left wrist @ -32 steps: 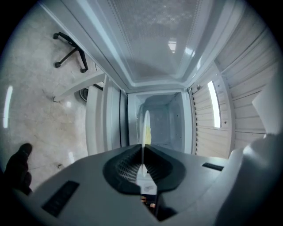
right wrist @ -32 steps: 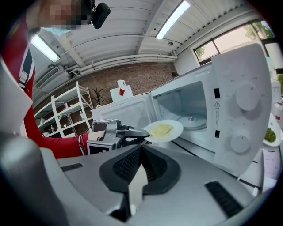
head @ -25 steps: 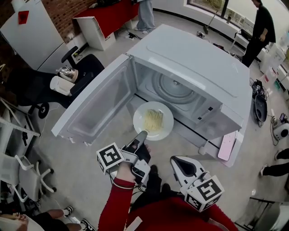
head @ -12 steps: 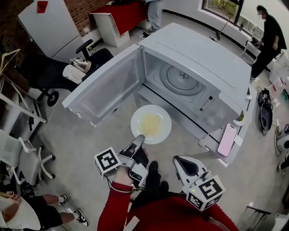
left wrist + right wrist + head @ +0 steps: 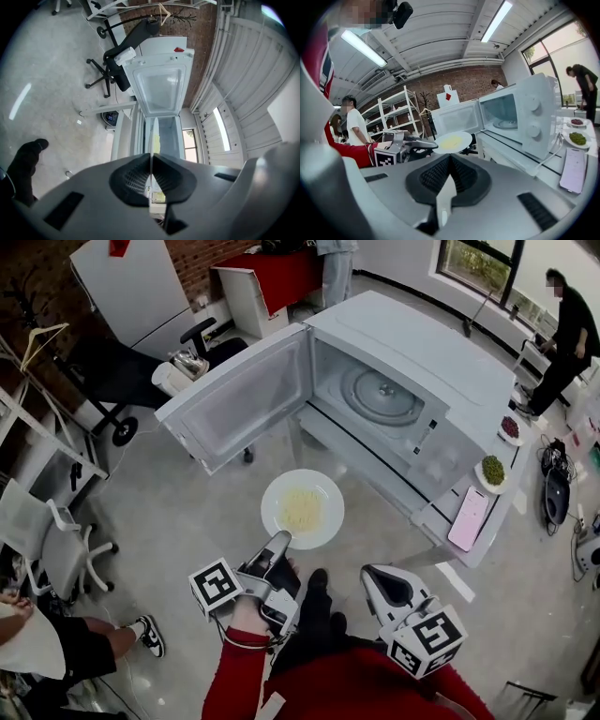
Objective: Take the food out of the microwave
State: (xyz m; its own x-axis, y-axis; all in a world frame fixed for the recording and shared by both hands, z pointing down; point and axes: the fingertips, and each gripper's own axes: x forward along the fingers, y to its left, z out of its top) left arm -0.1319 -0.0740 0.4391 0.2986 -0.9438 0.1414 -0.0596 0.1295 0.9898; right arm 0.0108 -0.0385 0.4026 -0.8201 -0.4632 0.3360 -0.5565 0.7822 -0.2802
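Observation:
A white plate (image 5: pixel 302 509) with yellow noodles hangs in the air in front of the white microwave (image 5: pixel 412 381), clear of its open door (image 5: pixel 239 399). My left gripper (image 5: pixel 278 547) is shut on the plate's near rim; in the left gripper view the plate (image 5: pixel 152 143) shows edge-on between the closed pads. The microwave's chamber holds only its glass turntable (image 5: pixel 380 392). My right gripper (image 5: pixel 379 581) stays low near my body, shut and with nothing in it. In the right gripper view the plate (image 5: pixel 452 140) sits level beside the left gripper (image 5: pixel 417 143), left of the microwave (image 5: pixel 520 117).
The microwave stands on a white table (image 5: pixel 441 521) with a pink phone (image 5: pixel 469 518), a dish of green food (image 5: pixel 493 470) and a dish of red food (image 5: pixel 509 427). Office chairs (image 5: pixel 42 549) and a shelf stand at the left. A person (image 5: pixel 562 334) stands at the far right.
My left gripper has drawn the plate back from the microwave's mouth, out past the open door. The right gripper has kept its place.

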